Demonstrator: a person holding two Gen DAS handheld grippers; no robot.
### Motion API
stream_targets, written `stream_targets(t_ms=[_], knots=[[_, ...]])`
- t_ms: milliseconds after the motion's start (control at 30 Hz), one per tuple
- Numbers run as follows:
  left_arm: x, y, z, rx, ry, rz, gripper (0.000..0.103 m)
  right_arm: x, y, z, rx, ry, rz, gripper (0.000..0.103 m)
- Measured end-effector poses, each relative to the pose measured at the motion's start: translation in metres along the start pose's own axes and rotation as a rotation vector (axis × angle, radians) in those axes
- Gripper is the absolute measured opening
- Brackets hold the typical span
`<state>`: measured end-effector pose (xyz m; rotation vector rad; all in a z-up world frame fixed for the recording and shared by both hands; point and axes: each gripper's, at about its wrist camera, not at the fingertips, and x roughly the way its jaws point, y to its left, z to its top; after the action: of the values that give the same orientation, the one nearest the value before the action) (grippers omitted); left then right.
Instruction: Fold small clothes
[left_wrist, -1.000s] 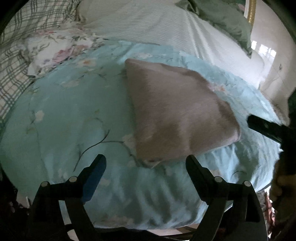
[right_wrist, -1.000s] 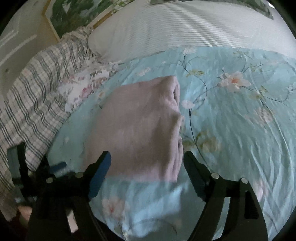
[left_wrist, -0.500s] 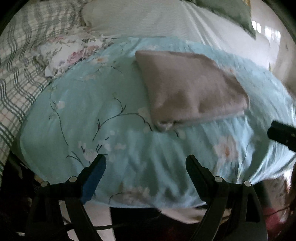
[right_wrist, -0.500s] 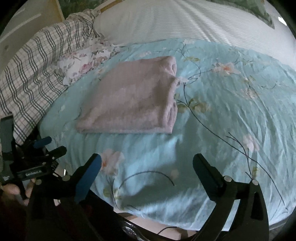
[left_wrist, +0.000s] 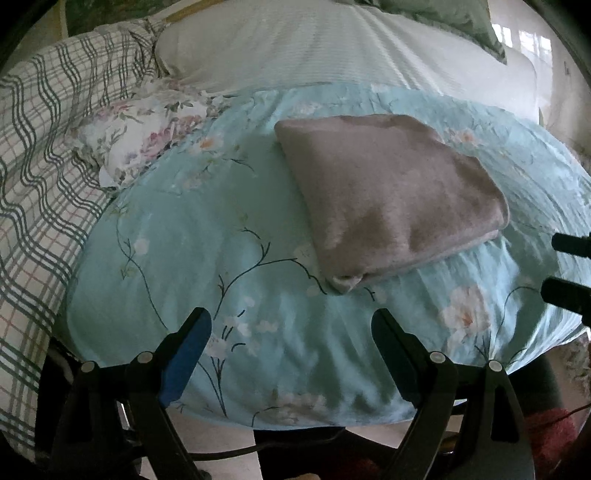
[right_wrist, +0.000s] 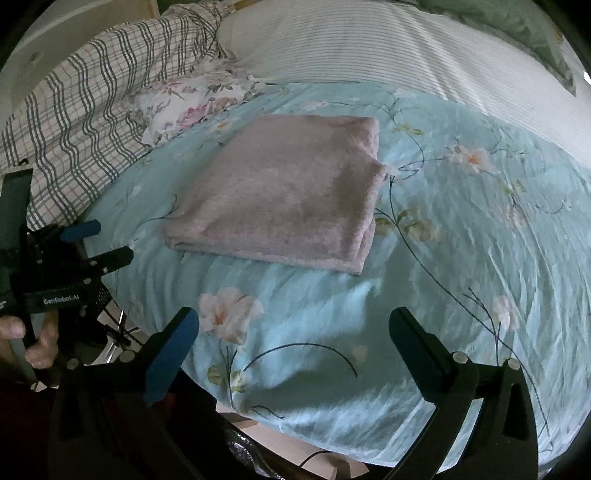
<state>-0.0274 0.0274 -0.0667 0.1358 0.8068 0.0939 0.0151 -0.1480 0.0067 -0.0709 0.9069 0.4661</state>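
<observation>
A pinkish-grey fuzzy cloth (left_wrist: 388, 192) lies folded into a flat rectangle on the light blue floral bedspread (left_wrist: 221, 240); it also shows in the right wrist view (right_wrist: 291, 192). My left gripper (left_wrist: 291, 332) is open and empty, held back over the bed's near edge, well short of the cloth. My right gripper (right_wrist: 295, 332) is open and empty, also back over the near edge. The left gripper shows at the left of the right wrist view (right_wrist: 88, 243), the right gripper's fingers (left_wrist: 569, 291) at the right edge of the left wrist view.
A floral pillow (left_wrist: 147, 136) and a plaid blanket (left_wrist: 40, 166) lie to the left. A white striped cover (left_wrist: 332, 48) and a green pillow (left_wrist: 450, 18) lie behind. The bed's near edge (right_wrist: 332, 439) drops to the floor below the grippers.
Both grippers have pulled back from the folded cloth toward the bed's near edge. The cloth stays folded and still. Both stay open.
</observation>
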Motion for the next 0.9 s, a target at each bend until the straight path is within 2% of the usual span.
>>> stream_targets(t_ms=[300,900], knots=[[0.003,-0.012,0.011,0.048,0.000,0.021,0.089,0.014,0.005,0.012,-0.036,0.029,-0.006,0.103],[0.011,-0.011,0.033,0.042,0.004,0.022,0.090,0.026,0.000,0.044,-0.051,0.028,0.007,0.103]])
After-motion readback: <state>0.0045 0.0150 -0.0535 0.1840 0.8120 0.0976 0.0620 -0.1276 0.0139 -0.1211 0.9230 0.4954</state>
